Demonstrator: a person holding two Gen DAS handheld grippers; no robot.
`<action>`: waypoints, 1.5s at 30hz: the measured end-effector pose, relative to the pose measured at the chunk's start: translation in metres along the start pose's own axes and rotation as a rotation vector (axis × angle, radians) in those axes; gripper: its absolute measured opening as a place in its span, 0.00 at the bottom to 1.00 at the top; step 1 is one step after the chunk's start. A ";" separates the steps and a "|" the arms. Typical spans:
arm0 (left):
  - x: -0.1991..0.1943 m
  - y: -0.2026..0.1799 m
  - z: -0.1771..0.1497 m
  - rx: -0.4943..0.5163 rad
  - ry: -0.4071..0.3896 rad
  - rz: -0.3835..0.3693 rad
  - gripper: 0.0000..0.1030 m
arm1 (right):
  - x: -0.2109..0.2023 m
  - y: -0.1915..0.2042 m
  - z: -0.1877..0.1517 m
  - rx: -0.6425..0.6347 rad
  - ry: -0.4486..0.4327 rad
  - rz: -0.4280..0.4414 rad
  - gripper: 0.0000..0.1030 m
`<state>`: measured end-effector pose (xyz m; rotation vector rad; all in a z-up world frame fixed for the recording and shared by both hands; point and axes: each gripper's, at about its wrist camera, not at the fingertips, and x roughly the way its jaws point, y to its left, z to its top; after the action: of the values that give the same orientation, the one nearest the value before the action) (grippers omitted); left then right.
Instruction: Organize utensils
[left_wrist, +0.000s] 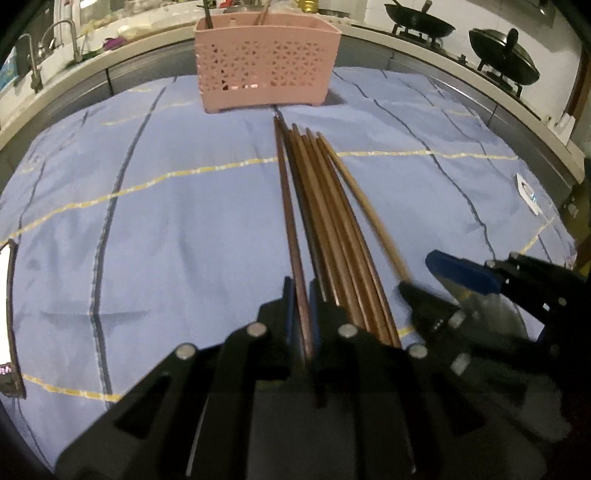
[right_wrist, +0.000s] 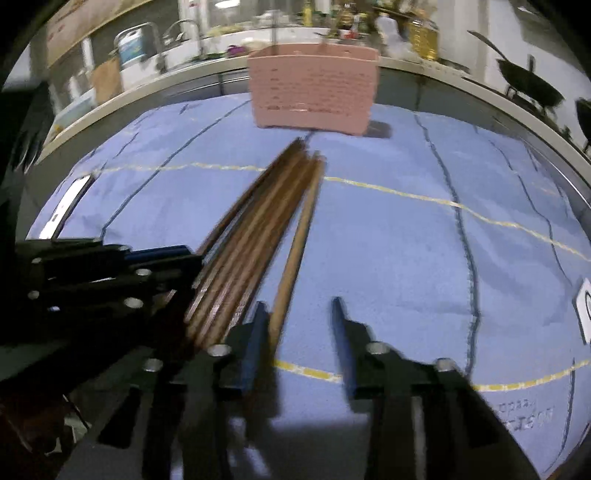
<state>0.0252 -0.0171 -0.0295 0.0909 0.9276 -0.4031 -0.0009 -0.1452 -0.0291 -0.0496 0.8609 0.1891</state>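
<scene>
- Left gripper (left_wrist: 302, 295), black two-finger with blue pads: jaws narrow, clamped on one dark brown wooden chopstick (left_wrist: 290, 221) near its close end.
- Right gripper (right_wrist: 300, 314), same build: jaws apart in its own view, a pale tan wooden chopstick (right_wrist: 295, 251) lying against the left pad, the right pad clear of it; whether it was gripped could not be told.
- Bundle of reddish-brown wooden chopsticks (left_wrist: 325, 206): lying side by side on the cloth between the two single sticks, tips pointing toward the basket.
- Blue checked cloth with yellow and dark lines (left_wrist: 166, 221): covering the table.
- Pink perforated plastic utensil basket (left_wrist: 266, 62): upright at the cloth's far edge, utensil handles standing in it.
- Black woks (left_wrist: 421, 22): on a stove, far right.
</scene>
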 end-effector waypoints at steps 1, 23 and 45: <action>-0.001 0.002 0.000 0.000 -0.006 0.005 0.06 | 0.000 -0.005 -0.001 0.015 0.000 0.007 0.12; -0.002 0.029 0.001 -0.029 0.001 0.021 0.06 | 0.000 -0.018 0.008 0.034 0.075 -0.036 0.09; 0.000 0.027 0.003 -0.009 0.002 0.040 0.06 | 0.016 -0.018 0.027 -0.007 0.070 -0.049 0.10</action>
<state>0.0379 0.0066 -0.0300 0.1016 0.9282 -0.3615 0.0329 -0.1572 -0.0244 -0.0843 0.9280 0.1450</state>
